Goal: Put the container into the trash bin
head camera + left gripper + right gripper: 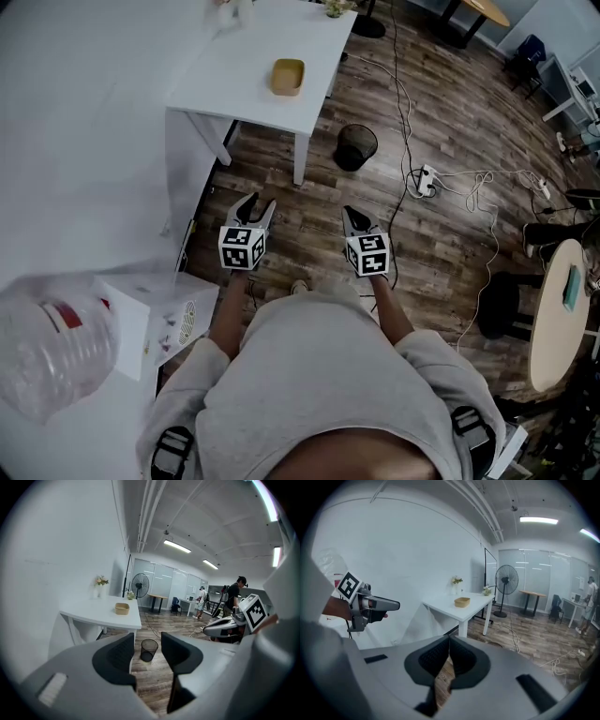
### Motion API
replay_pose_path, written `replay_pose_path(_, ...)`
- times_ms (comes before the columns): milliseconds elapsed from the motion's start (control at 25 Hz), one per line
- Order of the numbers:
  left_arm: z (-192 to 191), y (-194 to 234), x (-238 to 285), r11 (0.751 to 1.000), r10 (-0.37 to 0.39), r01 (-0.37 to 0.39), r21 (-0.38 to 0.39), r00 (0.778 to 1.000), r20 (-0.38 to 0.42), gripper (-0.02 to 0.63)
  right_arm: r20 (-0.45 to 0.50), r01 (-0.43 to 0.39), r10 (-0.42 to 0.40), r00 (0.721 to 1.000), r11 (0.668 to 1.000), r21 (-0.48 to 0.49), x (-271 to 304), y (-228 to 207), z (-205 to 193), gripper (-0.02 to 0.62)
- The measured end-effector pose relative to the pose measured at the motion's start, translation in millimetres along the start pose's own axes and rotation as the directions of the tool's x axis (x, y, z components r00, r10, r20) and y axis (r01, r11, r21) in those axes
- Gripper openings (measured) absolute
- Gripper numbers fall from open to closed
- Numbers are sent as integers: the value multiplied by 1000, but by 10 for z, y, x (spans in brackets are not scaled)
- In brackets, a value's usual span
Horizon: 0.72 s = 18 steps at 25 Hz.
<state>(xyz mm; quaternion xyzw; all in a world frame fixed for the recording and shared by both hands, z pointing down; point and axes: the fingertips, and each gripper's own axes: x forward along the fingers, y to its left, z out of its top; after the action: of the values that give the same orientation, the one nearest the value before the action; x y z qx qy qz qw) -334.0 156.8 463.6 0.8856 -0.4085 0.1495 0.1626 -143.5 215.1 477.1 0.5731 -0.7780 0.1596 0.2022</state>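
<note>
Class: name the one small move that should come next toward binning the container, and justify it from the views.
Probably step toward the table, leading with the left gripper: its jaws stand apart and empty, the right gripper is shut, and the container sits on that table, far ahead of both.

The container [288, 77] is tan, the worktop [246, 89] white, the trash bin [356, 147] black mesh, the floor [441, 253] brown wood.

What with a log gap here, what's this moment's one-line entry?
left tongs open | right tongs shut | container on table | trash bin beside table
</note>
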Motion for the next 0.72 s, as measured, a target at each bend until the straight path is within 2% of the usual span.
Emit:
replay_pose_path(440, -51, 45, 163, 1000, -1, 1, -6, 1000, -30, 189, -18, -18, 18, 1000, 1000, 19, 163, -64, -63, 14)
replay_pose_path(720, -10, 242, 407, 1000, 22, -22, -6, 999, -47, 189, -18, -35, 36, 999, 999, 27, 466, -170, -25, 14)
